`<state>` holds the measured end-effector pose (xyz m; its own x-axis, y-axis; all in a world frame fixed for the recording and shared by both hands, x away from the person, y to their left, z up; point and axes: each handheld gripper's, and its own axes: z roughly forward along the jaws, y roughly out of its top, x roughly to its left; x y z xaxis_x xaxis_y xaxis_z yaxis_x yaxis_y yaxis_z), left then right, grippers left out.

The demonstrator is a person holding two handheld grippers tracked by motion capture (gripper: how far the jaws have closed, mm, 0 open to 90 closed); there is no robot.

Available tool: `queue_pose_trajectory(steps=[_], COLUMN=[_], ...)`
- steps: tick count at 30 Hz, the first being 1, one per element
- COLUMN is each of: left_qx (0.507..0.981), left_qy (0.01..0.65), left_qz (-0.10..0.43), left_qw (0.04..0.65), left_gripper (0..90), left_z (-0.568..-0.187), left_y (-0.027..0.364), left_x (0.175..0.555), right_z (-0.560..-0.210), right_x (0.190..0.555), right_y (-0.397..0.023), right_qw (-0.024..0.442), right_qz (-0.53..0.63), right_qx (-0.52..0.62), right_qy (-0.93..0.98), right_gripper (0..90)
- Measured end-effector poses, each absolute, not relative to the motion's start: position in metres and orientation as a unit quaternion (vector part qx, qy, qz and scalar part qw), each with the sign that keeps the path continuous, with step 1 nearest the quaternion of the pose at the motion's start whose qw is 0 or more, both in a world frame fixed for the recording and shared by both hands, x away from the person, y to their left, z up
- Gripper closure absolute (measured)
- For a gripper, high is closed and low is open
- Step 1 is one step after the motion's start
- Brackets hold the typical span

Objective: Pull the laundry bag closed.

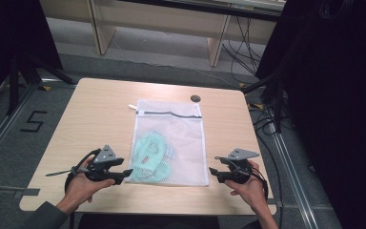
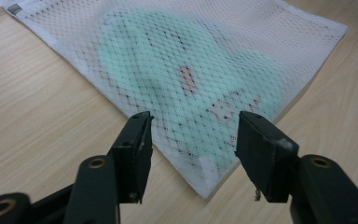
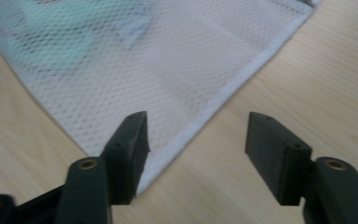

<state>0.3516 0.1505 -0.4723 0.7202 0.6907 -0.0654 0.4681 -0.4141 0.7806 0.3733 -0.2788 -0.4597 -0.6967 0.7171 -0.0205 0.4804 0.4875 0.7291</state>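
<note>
A white mesh laundry bag [image 1: 171, 143] is laid flat on the middle of the light wooden table [image 1: 95, 119], its long side running away from the person. A dark zip line is seen along its far edge, with a small white tab poking out at the far-left corner. Through the netting a mint-green garment [image 1: 148, 155] is made out, bunched in the near-left part of the bag, with small reddish marks on it; the bag's right half looks empty and pale. In the left gripper view the open weave is shown sharply, and the green cloth [image 2: 186, 79] is blurred behind it.

The bag's near-left corner is framed by the left gripper [image 2: 193, 140], whose jaws are held partly apart with the corner of the mesh lying between them; the pads are not pressed on it. At the near-right corner, the right gripper [image 3: 196, 140] is held likewise, jaws apart, the bag's hemmed corner [image 3: 177, 93] reaching to its left jaw, nothing gripped.

Further out, a small dark round object [image 1: 195, 98] is seen on the table near the bag's far-right corner.
</note>
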Motion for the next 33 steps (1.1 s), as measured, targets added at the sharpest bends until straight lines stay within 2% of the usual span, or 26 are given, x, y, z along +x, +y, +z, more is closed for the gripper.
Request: queue_pose_trajectory(steps=[1,4,14,18,24,33], left_qx=[0.833,0.840,0.849,0.848,0.849,0.853], left_qy=[0.346,0.332,0.302,0.300,0.305,0.306], left_qz=[0.135,0.136,0.130,0.137,0.125,0.115], left_qw=[0.410,0.407,0.414,0.415,0.413,0.406], left_gripper=[50.7,54.4,79.1,85.3,89.3,89.5], left_z=[-0.473,-0.474,-0.475,-0.477,-0.482,-0.489], left_y=[0.149,0.143,0.135,0.133,0.127,0.117], left_x=[0.352,0.352,0.359,0.361,0.367,0.375], right_z=[-0.460,-0.461,-0.465,-0.468,-0.471,-0.476], right_x=[0.373,0.373,0.386,0.392,0.398,0.400], right_y=[-0.276,-0.270,-0.256,-0.250,-0.245,-0.237], right_qw=[0.165,0.152,0.153,0.146,0.130,0.127], right_qz=[0.360,0.359,0.332,0.324,0.309,0.291], right_qx=[0.349,0.343,0.302,0.288,0.284,0.278], right_qy=[0.849,0.855,0.880,0.889,0.898,0.907], right_gripper=[48.3,54.4,79.3,88.7,90.0,90.0])
